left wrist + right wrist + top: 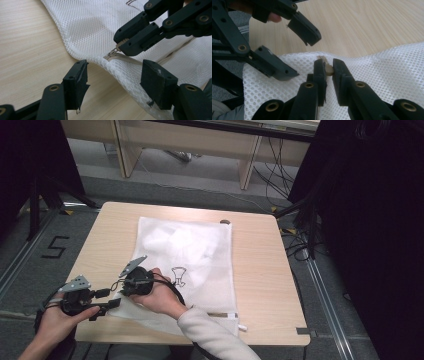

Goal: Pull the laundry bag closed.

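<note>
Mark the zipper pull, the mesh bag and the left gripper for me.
zipper pull (117, 48), left gripper view, on the tab pinched by the far jaws.
mesh bag (85, 25), left gripper view, on the flat netting.
left gripper (113, 80), left gripper view, midway between its open fingertips.

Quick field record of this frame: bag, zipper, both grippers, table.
item: white mesh laundry bag, flat on the table, white cloth inside
zipper pull: beige tab at the bag's near corner
right gripper: shut on the zipper pull
left gripper: jaws apart, straddling the bag's corner edge, pads not pressing it
print: small dark outline drawing on the bag
surface: light wooden table
</note>
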Demonstrator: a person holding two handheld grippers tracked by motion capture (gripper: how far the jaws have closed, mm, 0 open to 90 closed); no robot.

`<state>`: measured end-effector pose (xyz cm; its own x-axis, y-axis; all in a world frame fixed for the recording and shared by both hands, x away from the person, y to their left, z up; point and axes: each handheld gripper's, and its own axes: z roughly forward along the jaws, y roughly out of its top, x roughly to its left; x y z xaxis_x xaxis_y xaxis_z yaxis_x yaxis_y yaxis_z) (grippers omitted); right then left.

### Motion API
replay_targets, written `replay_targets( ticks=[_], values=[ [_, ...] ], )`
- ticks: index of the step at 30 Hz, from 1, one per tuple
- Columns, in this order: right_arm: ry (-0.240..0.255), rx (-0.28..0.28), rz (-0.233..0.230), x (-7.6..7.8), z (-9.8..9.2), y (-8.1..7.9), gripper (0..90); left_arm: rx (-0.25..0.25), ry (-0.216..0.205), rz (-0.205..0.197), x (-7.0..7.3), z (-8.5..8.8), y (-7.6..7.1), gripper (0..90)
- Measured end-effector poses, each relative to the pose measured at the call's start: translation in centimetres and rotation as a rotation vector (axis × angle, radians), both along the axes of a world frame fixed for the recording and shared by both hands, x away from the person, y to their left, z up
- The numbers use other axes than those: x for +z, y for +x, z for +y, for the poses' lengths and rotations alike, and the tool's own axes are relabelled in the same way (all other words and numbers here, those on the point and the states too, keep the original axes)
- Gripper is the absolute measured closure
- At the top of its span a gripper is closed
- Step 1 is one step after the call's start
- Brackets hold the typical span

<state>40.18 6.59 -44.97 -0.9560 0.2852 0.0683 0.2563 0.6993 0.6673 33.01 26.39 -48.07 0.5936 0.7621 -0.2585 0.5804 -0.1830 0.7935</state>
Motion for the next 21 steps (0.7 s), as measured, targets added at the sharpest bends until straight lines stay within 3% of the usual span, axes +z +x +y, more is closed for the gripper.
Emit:
replay_targets(
  ticks=[3,4,8,16,21],
  values=[
    [0.005,0.001,0.002,0.12,0.05,-0.08,82.2,-0.007,0.001,0.016,-0.14,-0.11,0.06,38.5],
    [0.013,0.028,-0.026,0.18,0.17,0.01,82.2,-0.007,0.002,0.033,-0.27,-0.16,0.12,39.0],
    [0.01,0.012,-0.01,0.51,0.2,-0.3,82.2,-0.003,-0.015,0.065,-0.53,-0.12,0.26,41.5],
    [0.017,0.023,-0.018,0.5,0.47,-0.5,82.2,-0.035,-0.011,0.092,-0.8,-0.58,0.33,46.3],
    [0.013,0.018,-0.009,0.63,0.46,-0.71,82.2,-0.045,0.002,0.114,-0.93,-0.71,0.41,54.0]
  ],
)
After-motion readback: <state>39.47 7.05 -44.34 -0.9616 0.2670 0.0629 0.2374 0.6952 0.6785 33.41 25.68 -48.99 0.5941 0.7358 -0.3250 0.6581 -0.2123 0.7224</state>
